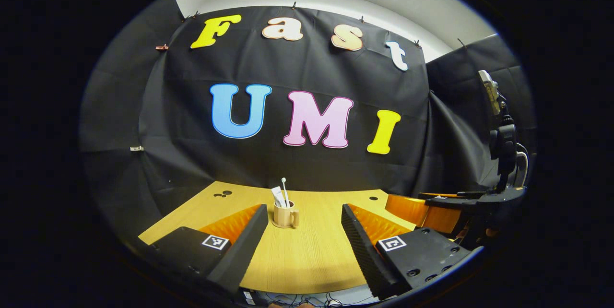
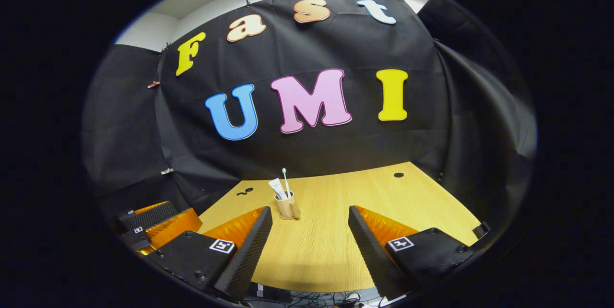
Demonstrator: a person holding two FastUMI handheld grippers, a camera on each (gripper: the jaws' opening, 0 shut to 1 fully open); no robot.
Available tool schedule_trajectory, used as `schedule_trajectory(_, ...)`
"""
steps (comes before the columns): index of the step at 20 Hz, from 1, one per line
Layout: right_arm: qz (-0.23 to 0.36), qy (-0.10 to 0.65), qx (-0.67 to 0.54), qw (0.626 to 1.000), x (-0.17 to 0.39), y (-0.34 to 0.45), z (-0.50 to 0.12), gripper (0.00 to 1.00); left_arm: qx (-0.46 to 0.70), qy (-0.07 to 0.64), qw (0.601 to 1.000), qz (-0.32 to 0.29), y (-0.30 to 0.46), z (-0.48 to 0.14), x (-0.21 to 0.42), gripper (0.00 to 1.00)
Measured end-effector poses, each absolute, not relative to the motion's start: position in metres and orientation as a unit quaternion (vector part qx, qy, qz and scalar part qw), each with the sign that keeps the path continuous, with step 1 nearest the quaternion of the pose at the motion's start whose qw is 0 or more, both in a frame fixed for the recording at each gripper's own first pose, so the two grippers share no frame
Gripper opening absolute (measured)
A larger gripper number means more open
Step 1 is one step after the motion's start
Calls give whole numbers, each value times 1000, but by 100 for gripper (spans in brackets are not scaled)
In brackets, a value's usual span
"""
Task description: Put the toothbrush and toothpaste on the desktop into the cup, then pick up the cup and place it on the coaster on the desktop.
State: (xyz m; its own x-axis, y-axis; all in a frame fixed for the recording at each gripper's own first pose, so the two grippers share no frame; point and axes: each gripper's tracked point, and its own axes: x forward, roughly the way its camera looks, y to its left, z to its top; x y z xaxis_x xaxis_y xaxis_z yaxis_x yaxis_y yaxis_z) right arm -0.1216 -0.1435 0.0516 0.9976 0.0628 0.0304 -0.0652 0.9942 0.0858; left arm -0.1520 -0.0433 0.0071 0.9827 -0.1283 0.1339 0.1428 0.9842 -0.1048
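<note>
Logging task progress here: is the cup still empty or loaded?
Loaded. The toothbrush and toothpaste stand inside the upright cup, sticking out above its rim.

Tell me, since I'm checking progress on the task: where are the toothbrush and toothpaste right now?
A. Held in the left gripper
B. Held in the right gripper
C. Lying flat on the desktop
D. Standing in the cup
D: the toothbrush and toothpaste stand upright in the cup, away from both open grippers.
</note>
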Motion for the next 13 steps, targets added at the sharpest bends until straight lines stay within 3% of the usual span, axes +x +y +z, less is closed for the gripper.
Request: schedule_trajectory(13, 21, 6, 40, 999, -121, -132, 33, 98, -50, -47, 995, -73, -30, -4, -150, 98)
